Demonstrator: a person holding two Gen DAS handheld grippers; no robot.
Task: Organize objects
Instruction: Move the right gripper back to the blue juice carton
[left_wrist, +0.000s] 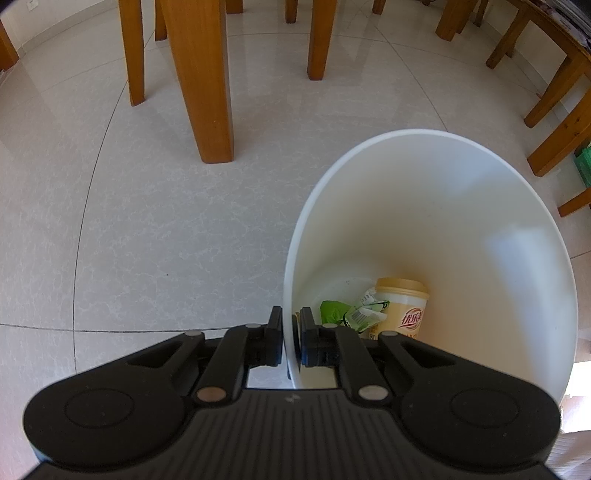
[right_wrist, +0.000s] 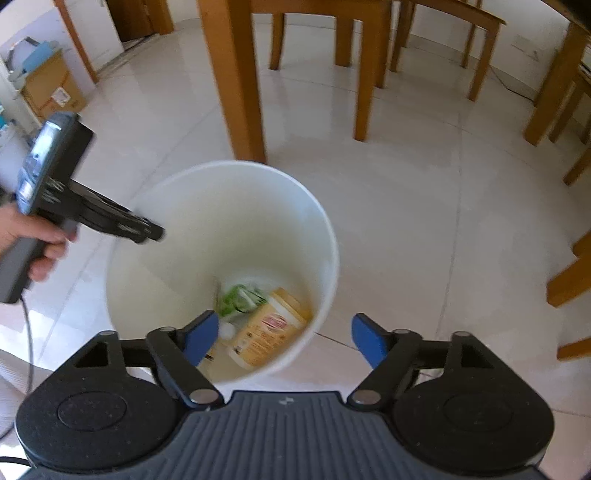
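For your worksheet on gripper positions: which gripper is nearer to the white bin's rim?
Left. The left gripper is clamped on the white bin at its rim wall, one finger on each side. The right gripper hangs open above the bin's near edge, touching nothing.

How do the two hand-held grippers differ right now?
The left hand-held gripper is shut on the white bin's rim; the right hand-held gripper is open and empty. The left touches the bin; the right hangs above it. Both are black, two-fingered tools.

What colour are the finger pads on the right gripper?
Blue; the right gripper pads show best in the right wrist view.
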